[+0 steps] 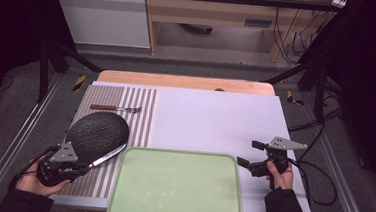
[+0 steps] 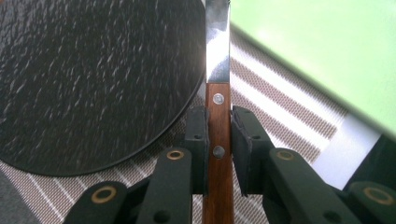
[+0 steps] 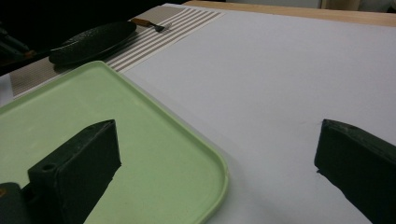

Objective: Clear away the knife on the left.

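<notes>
My left gripper [image 1: 84, 166] is shut on the wooden handle of a knife [image 2: 217, 140], just above the striped placemat [image 1: 140, 112]. The knife's shiny blade [image 1: 107, 156] points toward the green tray [image 1: 177, 188] and runs along the edge of the black oval plate [image 1: 96, 132]. In the left gripper view the pads [image 2: 196, 135] press both sides of the handle beside the plate [image 2: 93, 79]. My right gripper [image 1: 250, 154] stands open above the white mat [image 1: 215, 118], just right of the tray's far right corner [image 3: 205, 158], with nothing between its jaws.
A fork [image 1: 115, 108] with a wooden handle lies on the placemat beyond the plate. The wooden table edge [image 1: 185, 82] runs along the back. Black frame posts stand at both sides, and a cable [image 1: 317, 170] trails from the right gripper.
</notes>
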Tool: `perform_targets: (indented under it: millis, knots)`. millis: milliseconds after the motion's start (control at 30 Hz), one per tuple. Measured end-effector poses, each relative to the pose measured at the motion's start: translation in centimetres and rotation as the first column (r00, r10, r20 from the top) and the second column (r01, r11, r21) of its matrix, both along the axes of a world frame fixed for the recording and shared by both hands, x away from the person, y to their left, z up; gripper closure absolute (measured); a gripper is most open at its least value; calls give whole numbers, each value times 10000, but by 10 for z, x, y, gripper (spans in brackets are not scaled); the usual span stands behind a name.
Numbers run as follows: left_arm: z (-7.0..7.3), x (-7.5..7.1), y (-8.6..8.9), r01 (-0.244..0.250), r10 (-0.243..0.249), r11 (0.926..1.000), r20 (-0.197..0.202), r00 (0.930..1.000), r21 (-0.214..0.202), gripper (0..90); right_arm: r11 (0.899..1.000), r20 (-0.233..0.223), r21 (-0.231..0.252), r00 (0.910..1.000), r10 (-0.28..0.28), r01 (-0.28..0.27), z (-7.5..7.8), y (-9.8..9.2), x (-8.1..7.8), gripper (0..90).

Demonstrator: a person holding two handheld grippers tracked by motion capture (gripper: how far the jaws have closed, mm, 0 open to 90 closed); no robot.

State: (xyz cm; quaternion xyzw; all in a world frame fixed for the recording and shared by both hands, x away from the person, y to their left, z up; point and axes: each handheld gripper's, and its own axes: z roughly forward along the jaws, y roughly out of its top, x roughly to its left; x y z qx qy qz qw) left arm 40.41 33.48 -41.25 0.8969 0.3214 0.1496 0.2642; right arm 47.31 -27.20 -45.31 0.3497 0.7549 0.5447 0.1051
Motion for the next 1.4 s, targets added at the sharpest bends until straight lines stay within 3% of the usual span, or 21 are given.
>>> perform_targets:
  millis: [467,733,1000,1400]
  knots:
    - [6,6,-28,-596,603,9969,133,9981,-508,769,10000,23,19,10000,3,-3,0,0,0,3]
    - [9,3,-42,-935,963,9904,227,9951,-1015,769,10000,22,16,10000,2,-2,0,-1,0,3]
    - [11,-4,-55,-923,966,9910,412,9945,-971,769,10000,33,24,10000,-4,4,0,0,0,3]
    - [11,-11,-73,-1210,1266,9861,433,9910,-1137,769,10000,34,-22,10000,3,-3,0,0,0,3]
